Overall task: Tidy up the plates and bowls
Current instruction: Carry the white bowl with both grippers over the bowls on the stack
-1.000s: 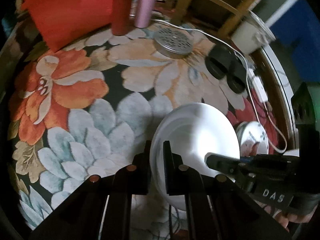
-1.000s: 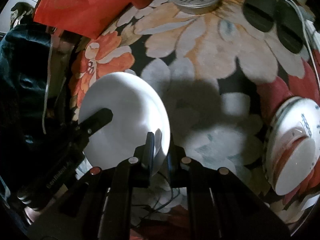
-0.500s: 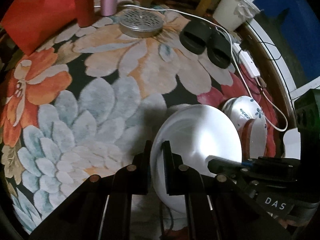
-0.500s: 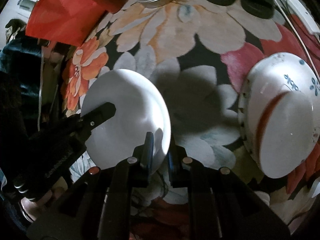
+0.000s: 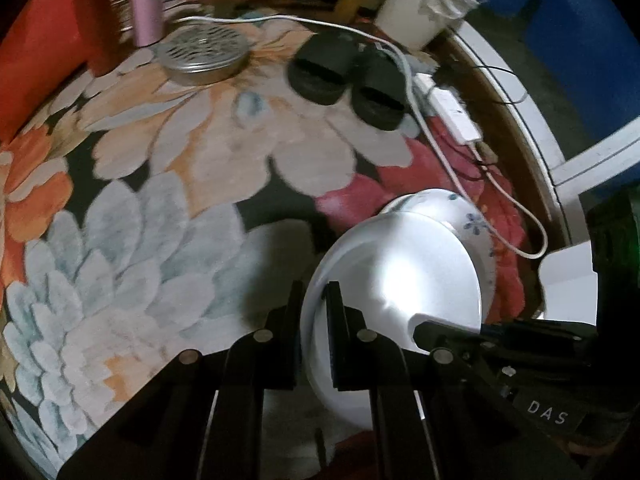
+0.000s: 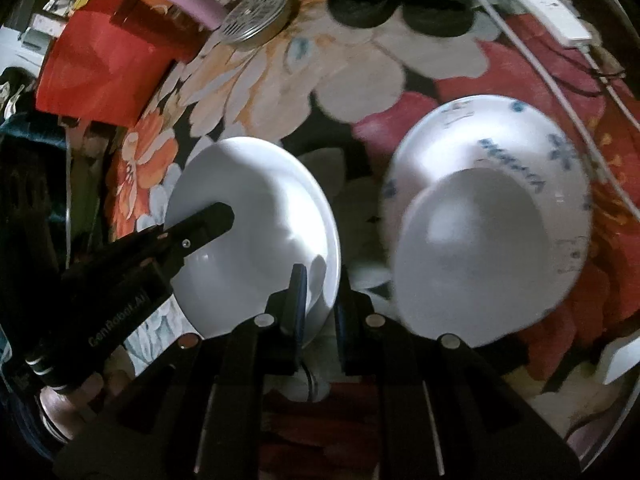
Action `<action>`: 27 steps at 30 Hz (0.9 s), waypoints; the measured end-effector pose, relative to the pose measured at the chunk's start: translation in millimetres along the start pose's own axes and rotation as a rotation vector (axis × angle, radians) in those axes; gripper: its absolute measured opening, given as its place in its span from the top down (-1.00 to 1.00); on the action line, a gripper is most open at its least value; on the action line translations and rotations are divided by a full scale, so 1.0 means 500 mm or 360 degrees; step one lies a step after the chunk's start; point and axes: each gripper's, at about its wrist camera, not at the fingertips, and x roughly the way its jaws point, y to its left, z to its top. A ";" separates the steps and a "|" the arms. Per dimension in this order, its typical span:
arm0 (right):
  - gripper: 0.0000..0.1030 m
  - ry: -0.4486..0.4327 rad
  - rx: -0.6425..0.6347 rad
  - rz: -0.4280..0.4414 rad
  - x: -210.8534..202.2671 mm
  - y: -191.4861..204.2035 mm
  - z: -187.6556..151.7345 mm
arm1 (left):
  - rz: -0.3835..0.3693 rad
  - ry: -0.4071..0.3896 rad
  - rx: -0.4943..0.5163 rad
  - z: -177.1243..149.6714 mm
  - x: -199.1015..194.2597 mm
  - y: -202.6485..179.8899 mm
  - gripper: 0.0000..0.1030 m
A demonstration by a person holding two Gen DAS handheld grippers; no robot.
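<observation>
A plain white plate (image 5: 400,280) hangs above the floral rug, held by both grippers. My left gripper (image 5: 314,300) is shut on its left rim; my right gripper (image 6: 320,284) is shut on its right rim (image 6: 332,248). The other gripper's finger shows across the plate in each view. To the right on the rug sits a stack: a blue-patterned white dish (image 6: 520,132) with a plain white bowl (image 6: 472,256) on it. In the left wrist view the patterned dish (image 5: 476,224) peeks out behind the held plate.
A round metal perforated tin (image 5: 204,54), a pair of black slippers (image 5: 348,76), a white cable and power strip (image 5: 452,108), a pink bottle (image 5: 146,0) and a red sheet (image 6: 100,64) lie at the rug's far side. A white bin (image 5: 416,8) stands beyond.
Both grippers have carried the white plate to the right across the rug; the stack of patterned dish and bowl is now much closer to it.
</observation>
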 end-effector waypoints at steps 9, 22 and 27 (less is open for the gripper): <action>0.73 -0.0065 0.0160 -0.0100 -0.054 -0.113 -0.012 | -0.0085 0.0029 0.0163 0.027 0.056 -0.137 0.84; 0.74 -0.0013 0.0271 -0.0155 -0.056 -0.202 -0.037 | -0.0097 0.0122 0.0275 0.006 0.124 -0.221 0.85; 0.73 0.0016 0.0276 -0.0159 -0.046 -0.211 -0.041 | -0.0071 0.0147 0.0307 -0.004 0.137 -0.226 0.84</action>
